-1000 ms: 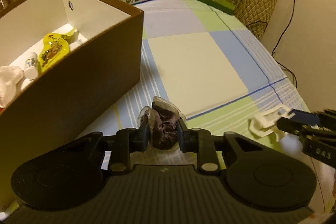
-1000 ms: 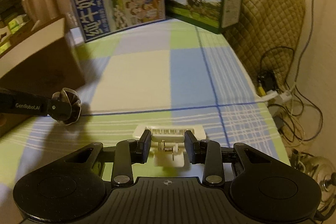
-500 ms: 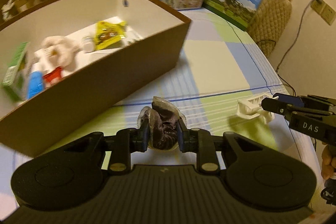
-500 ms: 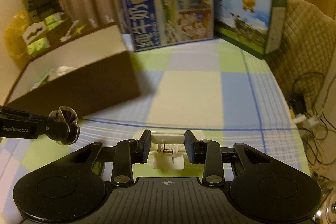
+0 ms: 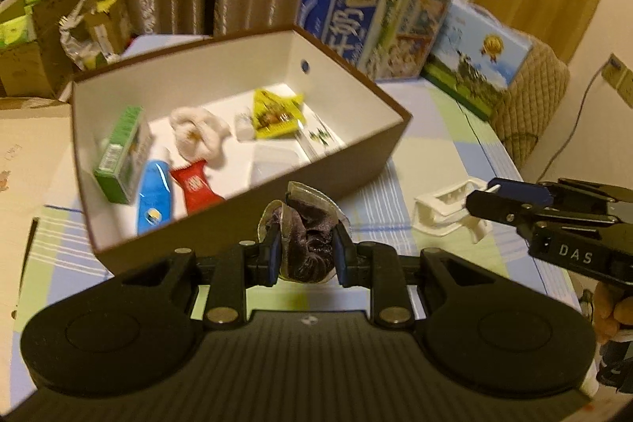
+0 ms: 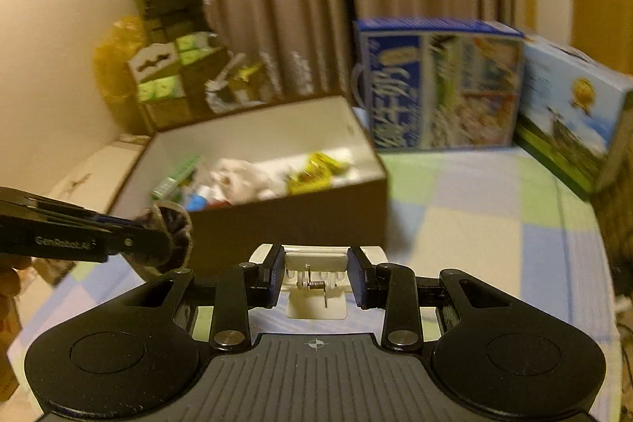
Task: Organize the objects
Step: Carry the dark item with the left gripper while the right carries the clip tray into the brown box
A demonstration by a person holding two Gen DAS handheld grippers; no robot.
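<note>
The left gripper (image 5: 307, 252) is clamped on a dark purple scrunchie (image 5: 306, 244), which bulges up between the jaws, just short of the near wall of the brown box (image 5: 237, 224) ahead of it. The right gripper (image 6: 315, 277) is closed on a white plastic clip (image 6: 315, 281). The clip's long axis runs forward along the fingers, its wide front bar crosswise, its spring showing on top. The box lies ahead and to the left of it.
</note>
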